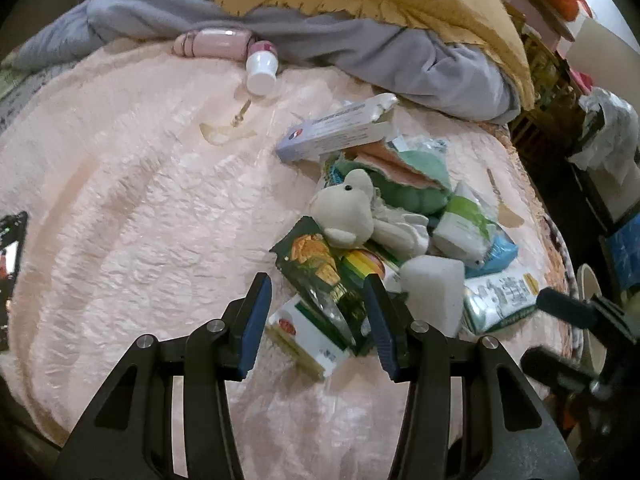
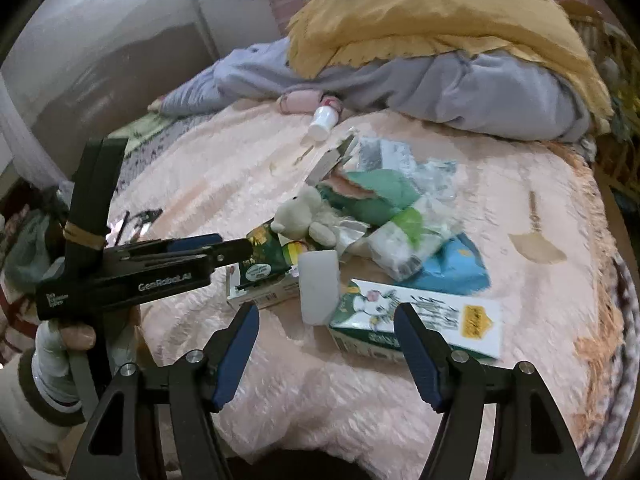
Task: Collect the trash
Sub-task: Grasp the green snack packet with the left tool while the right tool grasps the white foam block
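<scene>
On a bed under a fuzzy pale pink blanket (image 1: pixel 132 208), the left claw (image 1: pixel 318 304) hovers with jaws parted and nothing held, just above a dark green crinkled snack wrapper (image 1: pixel 310 264) at the near edge of the trash heap. A small cream plush bear (image 1: pixel 346 210) lies on the heap, a white foam block (image 2: pixel 319 286) beside it. Further right, the right claw (image 2: pixel 326 354) is open and empty above a green-and-white printed carton (image 2: pixel 436 320).

plush toy (image 1: pixel 344 210) atop trash pile (image 1: pixel 384 248) | bottle (image 1: pixel 262 68) behind | blanket (image 1: pixel 132 184) beneath
</scene>
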### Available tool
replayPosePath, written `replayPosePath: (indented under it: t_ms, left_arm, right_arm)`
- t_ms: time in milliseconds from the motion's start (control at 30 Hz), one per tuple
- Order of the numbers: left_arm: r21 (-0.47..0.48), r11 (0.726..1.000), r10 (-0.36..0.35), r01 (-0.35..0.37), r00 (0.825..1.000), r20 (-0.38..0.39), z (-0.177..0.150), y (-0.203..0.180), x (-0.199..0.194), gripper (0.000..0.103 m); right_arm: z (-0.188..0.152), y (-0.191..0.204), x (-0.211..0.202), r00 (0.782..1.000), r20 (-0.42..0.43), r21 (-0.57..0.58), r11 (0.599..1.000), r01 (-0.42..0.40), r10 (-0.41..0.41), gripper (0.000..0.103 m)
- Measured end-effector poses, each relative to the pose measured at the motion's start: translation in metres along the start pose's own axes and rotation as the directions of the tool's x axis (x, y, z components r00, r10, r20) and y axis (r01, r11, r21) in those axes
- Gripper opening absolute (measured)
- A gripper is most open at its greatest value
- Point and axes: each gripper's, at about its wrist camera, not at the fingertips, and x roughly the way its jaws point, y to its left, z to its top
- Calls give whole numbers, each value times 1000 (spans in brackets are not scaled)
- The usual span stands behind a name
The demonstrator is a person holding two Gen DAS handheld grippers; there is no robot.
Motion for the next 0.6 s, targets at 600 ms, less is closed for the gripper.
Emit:
replayPosePath:
  t_ms: [600]
  left_arm:
    - [-74,990,-123,123,992,7,18,34,2,7]
  right_arm:
    - [30,17,69,995,-98,-98,995,-1,-9,52]
